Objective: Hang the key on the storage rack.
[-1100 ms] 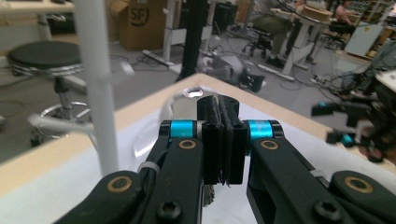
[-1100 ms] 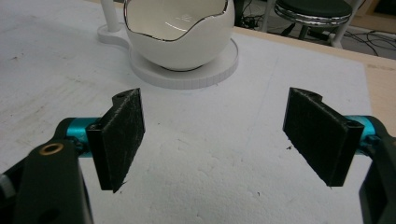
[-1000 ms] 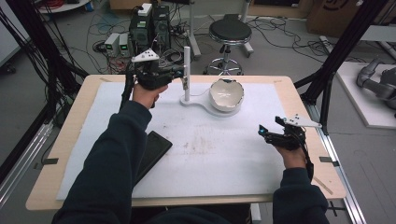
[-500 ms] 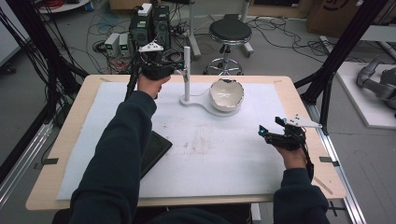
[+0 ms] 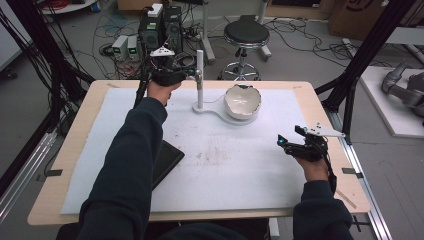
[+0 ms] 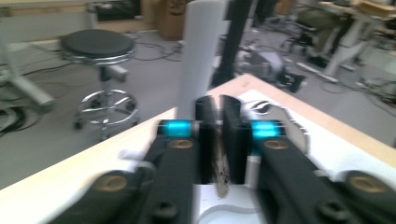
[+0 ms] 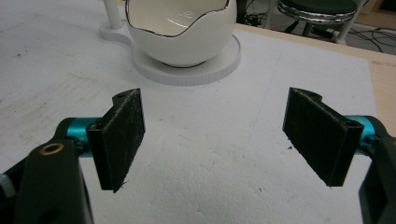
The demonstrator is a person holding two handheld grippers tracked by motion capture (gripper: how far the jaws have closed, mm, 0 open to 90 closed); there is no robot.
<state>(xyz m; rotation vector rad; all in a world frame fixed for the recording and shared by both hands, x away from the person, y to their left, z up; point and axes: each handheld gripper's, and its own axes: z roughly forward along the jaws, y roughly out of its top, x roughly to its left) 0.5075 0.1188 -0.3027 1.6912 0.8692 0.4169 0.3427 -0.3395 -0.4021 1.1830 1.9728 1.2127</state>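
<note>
White post point(image 5: 199, 75) rises from a flat white base point(image 5: 207, 108) in the upper middle of the high view, and the left hand-held gripper point(image 5: 192, 73) sits right against it at upper left of centre. In the left gripper view the post point(image 6: 201, 51) stands just beyond the two black pads point(image 6: 206, 140), which are a narrow slit apart (they have just been opening); nothing sits between them, and whether they touch the post I cannot tell through the blur. The base curves to the right into a round disc carrying a white eggshell-shaped bowl point(image 5: 242, 101) with a jagged rim. The right hand-held gripper point(image 5: 281, 142) rests at the right middle of the high view, well apart from the post, its jaws spread wide and empty over the white mat point(image 5: 240, 160); in the right gripper view the bowl point(image 7: 180, 32) lies ahead at the top of the frame. A dark flat tablet point(image 5: 167, 157) lies on the desk point(image 5: 75, 150) at lower left, beside the left sleeve point(image 5: 130, 165)
</note>
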